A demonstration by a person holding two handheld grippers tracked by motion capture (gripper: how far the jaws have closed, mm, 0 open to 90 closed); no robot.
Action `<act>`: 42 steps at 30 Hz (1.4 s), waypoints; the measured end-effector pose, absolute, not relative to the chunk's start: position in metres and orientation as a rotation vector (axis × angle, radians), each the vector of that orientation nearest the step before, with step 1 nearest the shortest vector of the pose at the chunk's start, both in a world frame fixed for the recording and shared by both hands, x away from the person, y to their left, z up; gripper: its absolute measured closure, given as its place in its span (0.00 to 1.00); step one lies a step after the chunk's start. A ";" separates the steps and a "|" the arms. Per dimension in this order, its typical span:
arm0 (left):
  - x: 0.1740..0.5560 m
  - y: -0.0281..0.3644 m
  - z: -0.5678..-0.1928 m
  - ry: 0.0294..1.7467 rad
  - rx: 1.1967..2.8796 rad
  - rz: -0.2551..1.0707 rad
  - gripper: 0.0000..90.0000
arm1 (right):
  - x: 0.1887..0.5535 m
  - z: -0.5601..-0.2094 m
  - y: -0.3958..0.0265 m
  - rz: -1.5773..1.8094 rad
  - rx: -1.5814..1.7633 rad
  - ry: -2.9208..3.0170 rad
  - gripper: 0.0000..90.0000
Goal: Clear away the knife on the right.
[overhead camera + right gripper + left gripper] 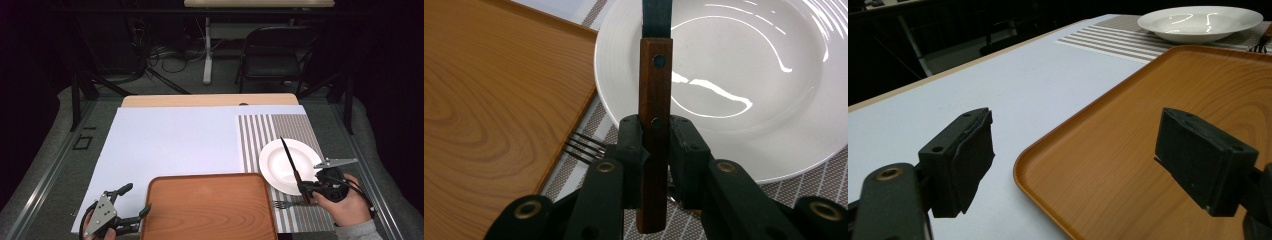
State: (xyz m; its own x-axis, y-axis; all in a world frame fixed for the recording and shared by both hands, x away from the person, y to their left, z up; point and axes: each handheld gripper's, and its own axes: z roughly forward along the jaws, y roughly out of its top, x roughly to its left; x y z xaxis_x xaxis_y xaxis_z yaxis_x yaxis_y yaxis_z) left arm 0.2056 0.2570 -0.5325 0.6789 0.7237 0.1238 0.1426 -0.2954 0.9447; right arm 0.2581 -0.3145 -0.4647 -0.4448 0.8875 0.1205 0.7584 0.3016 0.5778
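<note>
Left gripper (131, 203): held low at the near left, jaws spread wide, nothing between them.
Right gripper (303, 189): gripped from behind by the right hand (345, 204), jaws clamped on a knife handle (654, 130).

A folding chair (275, 55) and floor cables (170, 57) stand behind the table.

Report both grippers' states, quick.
Left gripper: open, holding nothing, beside the tray.
Right gripper: shut on the knife, over the plate.
</note>
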 end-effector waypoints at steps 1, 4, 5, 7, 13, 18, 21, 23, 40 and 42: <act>0.205 0.257 -0.532 0.687 1.810 0.671 0.17 | 0.256 -0.465 -0.313 0.850 1.508 2.346 0.85; 0.205 0.257 -0.532 0.686 1.811 0.670 0.17 | 0.250 -0.465 -0.307 0.848 1.490 2.356 0.85; 0.205 0.257 -0.532 0.686 1.810 0.670 0.17 | 0.248 -0.465 -0.305 0.847 1.488 2.362 0.85; 0.205 0.257 -0.532 0.686 1.809 0.670 0.17 | 0.245 -0.466 -0.300 0.855 1.480 2.366 0.85; 0.205 0.257 -0.532 0.683 1.809 0.670 0.17 | 0.239 -0.471 -0.289 0.902 1.470 2.380 0.85; 0.204 0.257 -0.531 0.683 1.805 0.673 0.17 | 0.237 -0.476 -0.277 0.916 1.452 2.414 0.85; 0.204 0.257 -0.531 0.684 1.801 0.676 0.17 | 0.235 -0.477 -0.269 0.915 1.435 2.444 0.85; 0.204 0.258 -0.531 0.683 1.802 0.674 0.17 | 0.234 -0.478 -0.263 0.921 1.411 2.462 0.85; 0.204 0.257 -0.531 0.690 1.800 0.677 0.17 | 0.231 -0.494 -0.229 0.910 1.324 2.607 0.85; 0.204 0.257 -0.531 0.690 1.800 0.677 0.17 | 0.230 -0.495 -0.228 0.903 1.338 2.610 0.85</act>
State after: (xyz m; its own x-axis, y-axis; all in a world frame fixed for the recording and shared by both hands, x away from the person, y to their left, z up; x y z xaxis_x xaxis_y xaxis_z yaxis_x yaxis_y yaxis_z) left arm 0.2041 0.2572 -0.5314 0.6741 0.7281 0.1240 0.1377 -0.2889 0.9474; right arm 0.2300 -0.2282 -0.4948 -0.6179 0.7618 0.1947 0.7192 0.4475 0.5316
